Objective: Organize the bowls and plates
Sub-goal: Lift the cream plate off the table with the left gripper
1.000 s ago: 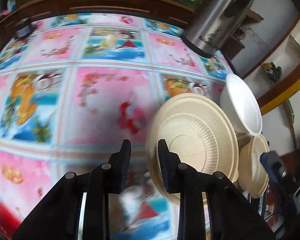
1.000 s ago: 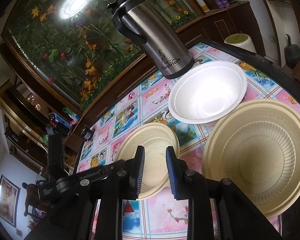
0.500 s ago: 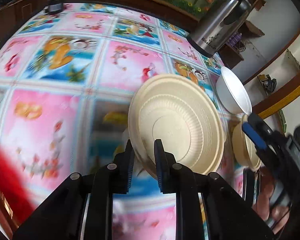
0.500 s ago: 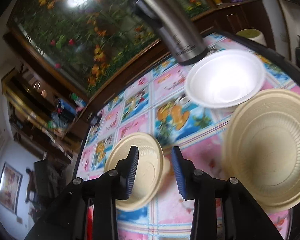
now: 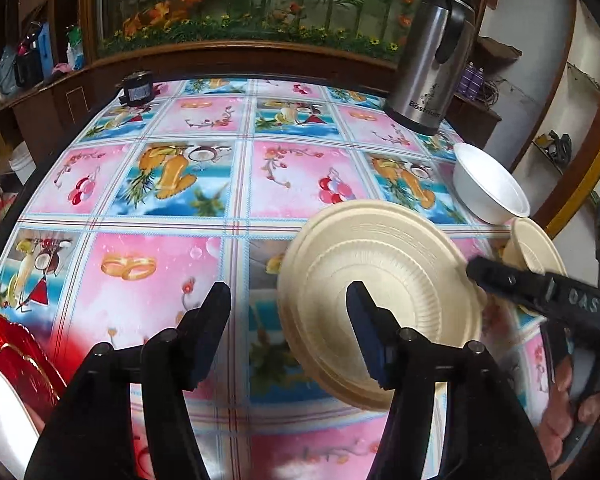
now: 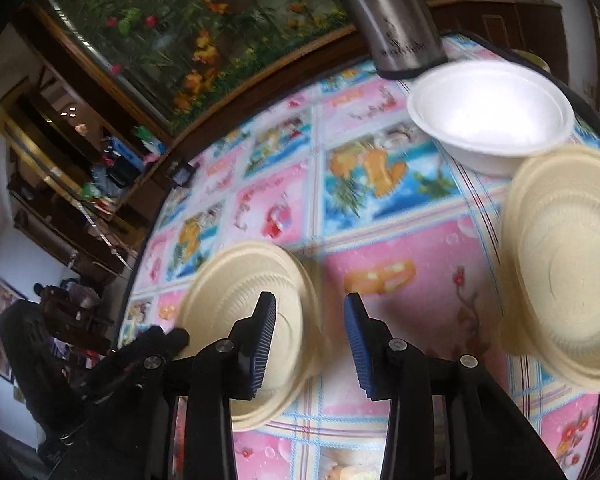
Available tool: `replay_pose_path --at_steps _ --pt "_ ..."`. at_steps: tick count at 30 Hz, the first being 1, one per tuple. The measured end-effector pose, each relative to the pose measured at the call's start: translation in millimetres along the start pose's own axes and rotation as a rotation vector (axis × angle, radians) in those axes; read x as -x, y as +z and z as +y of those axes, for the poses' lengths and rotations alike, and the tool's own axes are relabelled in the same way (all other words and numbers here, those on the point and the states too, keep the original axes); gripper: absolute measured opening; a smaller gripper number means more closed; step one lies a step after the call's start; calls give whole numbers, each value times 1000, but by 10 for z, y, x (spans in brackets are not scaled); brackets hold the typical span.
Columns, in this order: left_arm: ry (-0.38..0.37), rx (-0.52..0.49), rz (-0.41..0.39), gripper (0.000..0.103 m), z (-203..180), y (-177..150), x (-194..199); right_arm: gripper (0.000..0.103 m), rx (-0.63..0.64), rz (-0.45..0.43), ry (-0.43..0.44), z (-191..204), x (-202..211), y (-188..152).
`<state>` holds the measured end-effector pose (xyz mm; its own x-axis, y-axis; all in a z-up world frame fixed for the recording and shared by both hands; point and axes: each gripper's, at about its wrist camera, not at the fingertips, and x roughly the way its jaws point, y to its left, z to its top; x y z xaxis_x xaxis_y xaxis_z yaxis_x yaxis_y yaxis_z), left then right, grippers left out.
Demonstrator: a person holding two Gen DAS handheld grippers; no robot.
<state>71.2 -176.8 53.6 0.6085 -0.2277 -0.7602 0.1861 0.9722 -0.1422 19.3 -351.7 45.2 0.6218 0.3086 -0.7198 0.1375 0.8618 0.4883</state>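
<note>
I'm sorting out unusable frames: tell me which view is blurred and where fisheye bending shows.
Left wrist view: mostly sharp; the cream plate and thermos are crisp, though the tablecloth grid bows outward and the corners go black. Right wrist view: motion-smeared throughout; the white bowl is overexposed, both cream plates' rims are soft, and the background cabinet leans heavily.

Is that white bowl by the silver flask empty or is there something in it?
Empty. The white bowl sits upright on the table near the flask, and its inside shows only bare white.
</note>
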Motion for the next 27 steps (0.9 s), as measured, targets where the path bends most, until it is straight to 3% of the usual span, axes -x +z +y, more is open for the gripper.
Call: replay_pose_path --at_steps 2,5,7,9,10,12,15,18,27 --pt "-18 3 0 58 39 -10 -49 38 -11 28 2 -26 -27 -36" --pt "-49 30 -2 46 113 -45 -97 38 -26 58 21 -55 -53 -87" --pt "-57 30 9 26 126 -61 -155 38 -31 82 44 -46 -83 -127" --pt "-75 26 36 20 127 -87 -236 38 -25 98 45 -24 -107 -163" --pt "-91 18 45 20 115 -100 -262 37 -20 102 41 -9 -125 -187" --pt "-93 -6 33 15 59 -119 -229 19 3 94 34 39 -148 -226" --pt "-90 -26 23 15 19 -147 -211 19 51 62 -5 111 -127 -254" --pt "-109 -9 25 15 50 -151 -205 18 48 54 6 95 -106 -244" --pt "-63 -63 -49 15 -64 -182 -120 11 43 39 38 95 -53 -222"
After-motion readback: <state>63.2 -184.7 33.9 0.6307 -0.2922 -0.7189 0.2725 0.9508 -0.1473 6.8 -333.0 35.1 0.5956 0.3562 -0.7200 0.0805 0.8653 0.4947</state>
